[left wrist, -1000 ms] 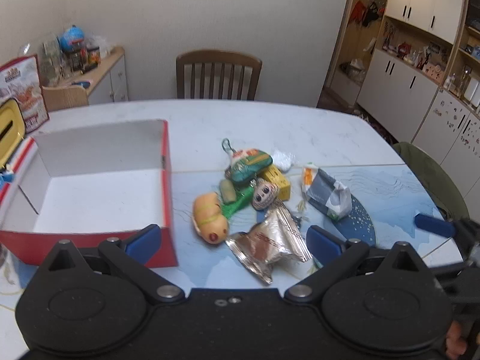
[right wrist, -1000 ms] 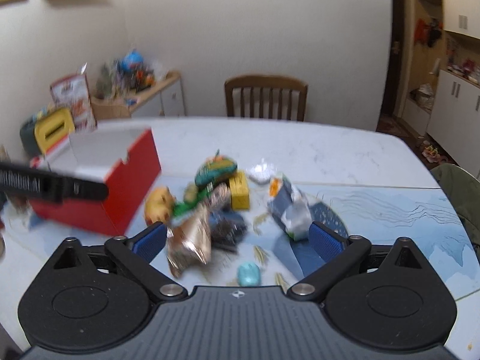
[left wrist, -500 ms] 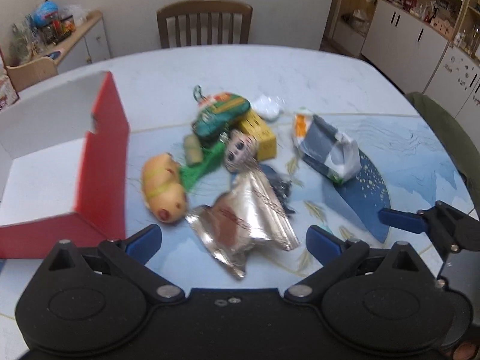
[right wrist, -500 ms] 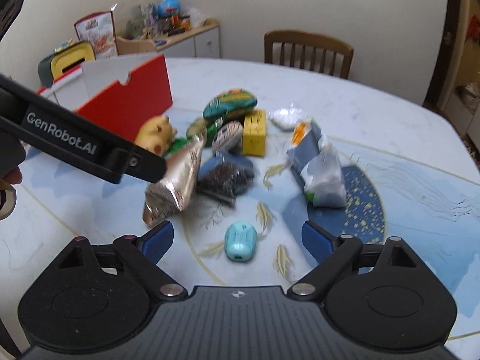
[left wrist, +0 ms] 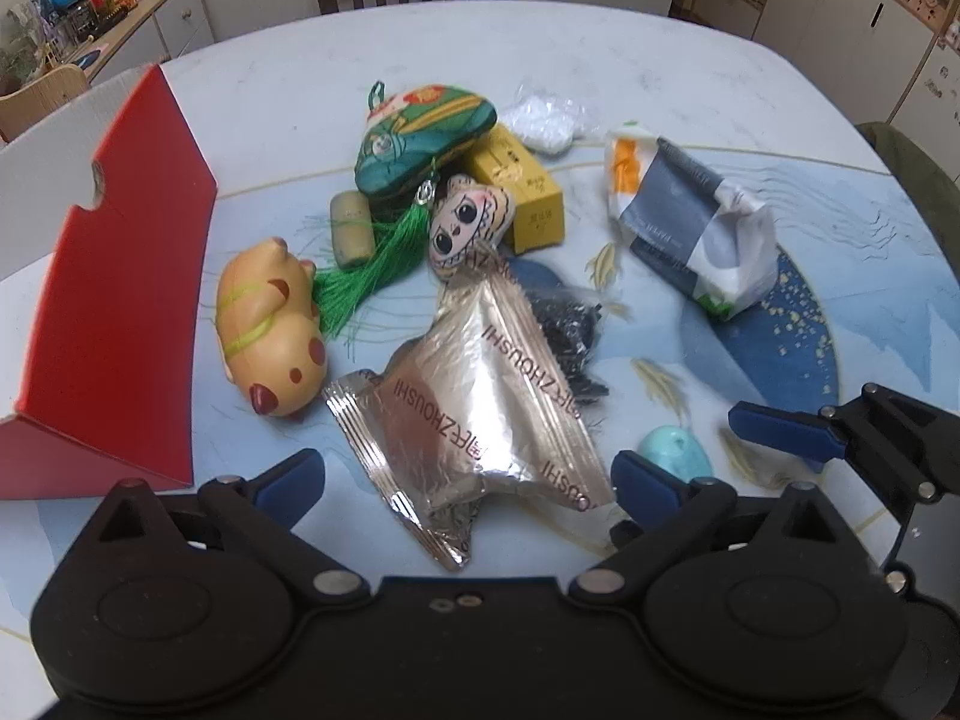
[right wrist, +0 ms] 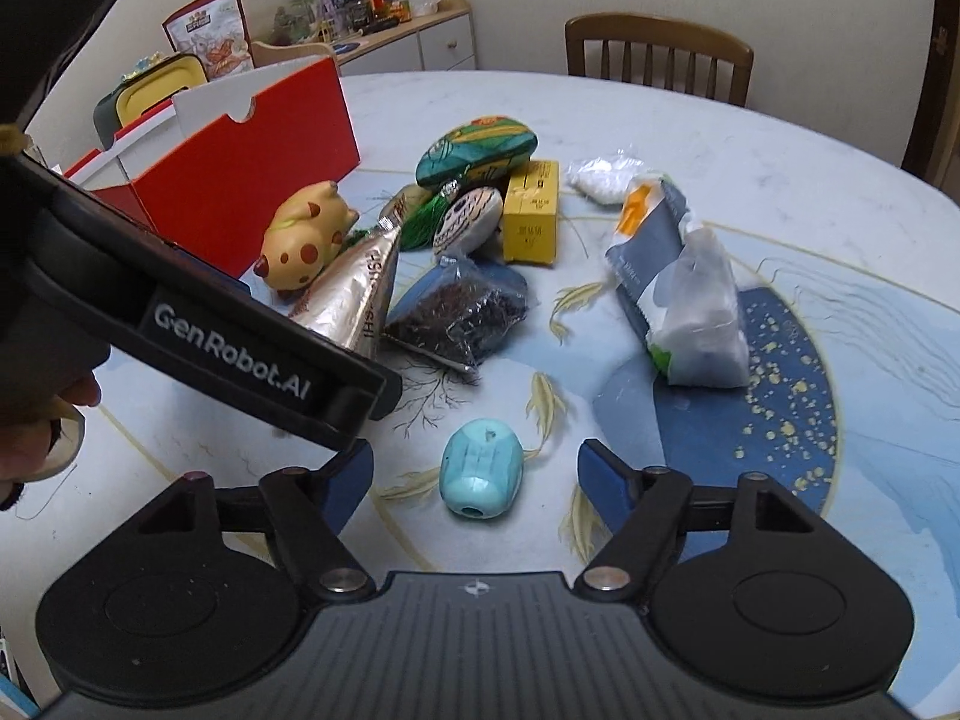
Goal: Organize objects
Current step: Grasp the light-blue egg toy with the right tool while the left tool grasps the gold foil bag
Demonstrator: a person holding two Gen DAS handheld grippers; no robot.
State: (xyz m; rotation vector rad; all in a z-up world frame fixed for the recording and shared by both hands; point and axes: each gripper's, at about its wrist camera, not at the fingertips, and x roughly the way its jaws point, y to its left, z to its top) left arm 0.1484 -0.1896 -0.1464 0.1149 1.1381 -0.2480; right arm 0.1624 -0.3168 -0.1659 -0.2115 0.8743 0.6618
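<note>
Toys and packets [left wrist: 480, 396] all lay in a heap on the table [left wrist: 660, 60]; red box [left wrist: 120, 300] at left waited | left gripper [left wrist: 468, 474] wide open, empty; right gripper [right wrist: 474, 474] open around blue egg toy [right wrist: 480, 468] | job looked barely begun

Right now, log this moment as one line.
left gripper: open, over foil pack | right gripper: open, around blue toy | red box: open | nothing held

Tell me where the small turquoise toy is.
In the right wrist view the turquoise toy lies on the table between the right gripper's open jaws, nearer than the dark-bits bag.
</note>
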